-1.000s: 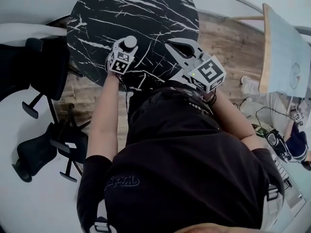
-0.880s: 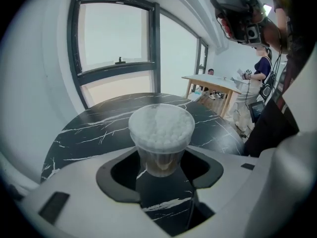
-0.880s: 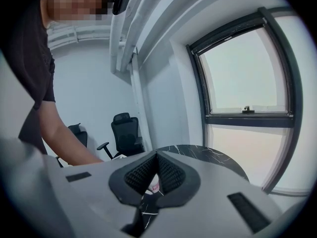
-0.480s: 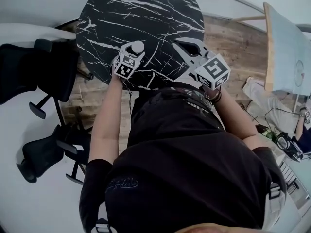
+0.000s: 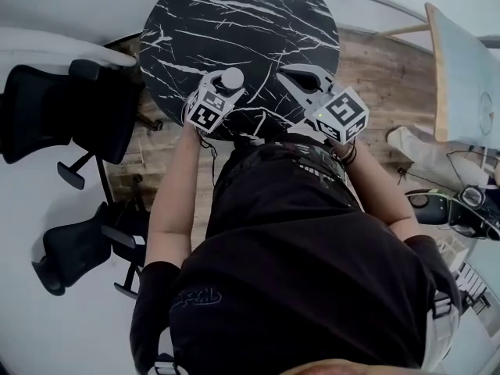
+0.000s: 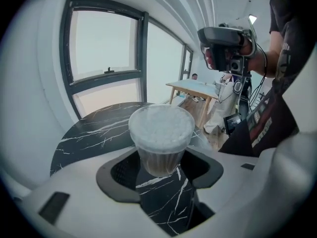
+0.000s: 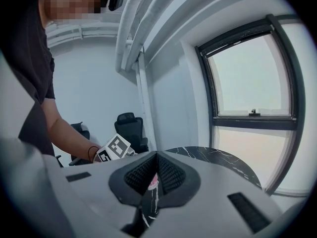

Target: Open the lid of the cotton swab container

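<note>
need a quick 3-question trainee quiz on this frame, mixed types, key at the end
1. True or false: the fingers of the right gripper are pressed together.
2. What stands between the fingers of the left gripper?
A) a clear round plastic cotton swab container
B) a red mug
C) nothing
3. Fill in: the round black marble-patterned table has ___ veins.

Key: 1 true; 2 A; 3 white.

soft daylight from the window (image 6: 106,48); fisheye-bent edges; dark vignette
</note>
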`<state>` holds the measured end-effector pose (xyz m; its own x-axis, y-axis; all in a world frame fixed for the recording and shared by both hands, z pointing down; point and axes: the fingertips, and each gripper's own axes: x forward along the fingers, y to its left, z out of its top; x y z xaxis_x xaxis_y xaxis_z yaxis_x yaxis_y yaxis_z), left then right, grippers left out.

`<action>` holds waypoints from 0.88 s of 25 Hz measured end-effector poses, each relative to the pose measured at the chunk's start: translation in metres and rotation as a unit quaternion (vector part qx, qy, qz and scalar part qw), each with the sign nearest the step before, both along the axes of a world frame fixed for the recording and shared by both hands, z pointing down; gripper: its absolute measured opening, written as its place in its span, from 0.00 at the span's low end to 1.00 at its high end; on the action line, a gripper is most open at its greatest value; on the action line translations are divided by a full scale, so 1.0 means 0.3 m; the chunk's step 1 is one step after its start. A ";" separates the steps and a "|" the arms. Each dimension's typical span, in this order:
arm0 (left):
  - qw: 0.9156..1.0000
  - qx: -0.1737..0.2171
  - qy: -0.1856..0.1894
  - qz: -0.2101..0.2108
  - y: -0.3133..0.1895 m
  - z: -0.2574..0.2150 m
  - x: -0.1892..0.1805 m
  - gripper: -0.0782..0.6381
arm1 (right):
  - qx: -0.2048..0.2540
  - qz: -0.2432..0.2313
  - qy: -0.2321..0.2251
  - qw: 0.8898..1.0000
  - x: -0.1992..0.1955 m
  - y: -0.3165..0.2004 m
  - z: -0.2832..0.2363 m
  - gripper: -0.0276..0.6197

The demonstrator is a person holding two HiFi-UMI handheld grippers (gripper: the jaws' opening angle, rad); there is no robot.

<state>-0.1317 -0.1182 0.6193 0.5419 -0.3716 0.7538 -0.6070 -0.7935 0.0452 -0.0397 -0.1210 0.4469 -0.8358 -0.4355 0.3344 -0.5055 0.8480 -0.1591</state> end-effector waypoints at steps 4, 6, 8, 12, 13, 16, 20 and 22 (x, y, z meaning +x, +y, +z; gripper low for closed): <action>1.000 -0.004 0.007 0.011 0.058 -0.069 -0.037 0.48 | 0.001 0.001 -0.003 1.000 -0.058 0.055 -0.009 0.08; 1.000 -0.001 0.011 0.018 0.077 -0.107 -0.052 0.48 | 0.005 0.002 -0.005 1.000 -0.083 0.074 -0.016 0.08; 1.000 0.003 0.014 0.027 0.100 -0.142 -0.068 0.48 | 0.010 0.005 -0.006 1.000 -0.109 0.095 -0.028 0.08; 0.999 0.002 0.020 0.045 0.159 -0.190 -0.098 0.48 | 0.017 0.006 -0.008 1.000 -0.162 0.149 -0.043 0.08; 0.999 0.000 0.021 0.049 0.173 -0.204 -0.104 0.48 | 0.019 0.005 -0.008 1.000 -0.175 0.161 -0.047 0.08; 0.998 -0.002 0.022 0.065 0.213 -0.251 -0.115 0.48 | 0.026 -0.002 -0.012 1.000 -0.215 0.199 -0.060 0.08; 0.996 -0.002 0.027 0.088 0.249 -0.308 -0.116 0.48 | 0.037 -0.013 -0.011 0.999 -0.259 0.243 -0.096 0.08; 0.995 -0.003 0.025 0.094 0.272 -0.323 -0.117 0.48 | 0.040 -0.017 -0.012 0.999 -0.273 0.269 -0.105 0.08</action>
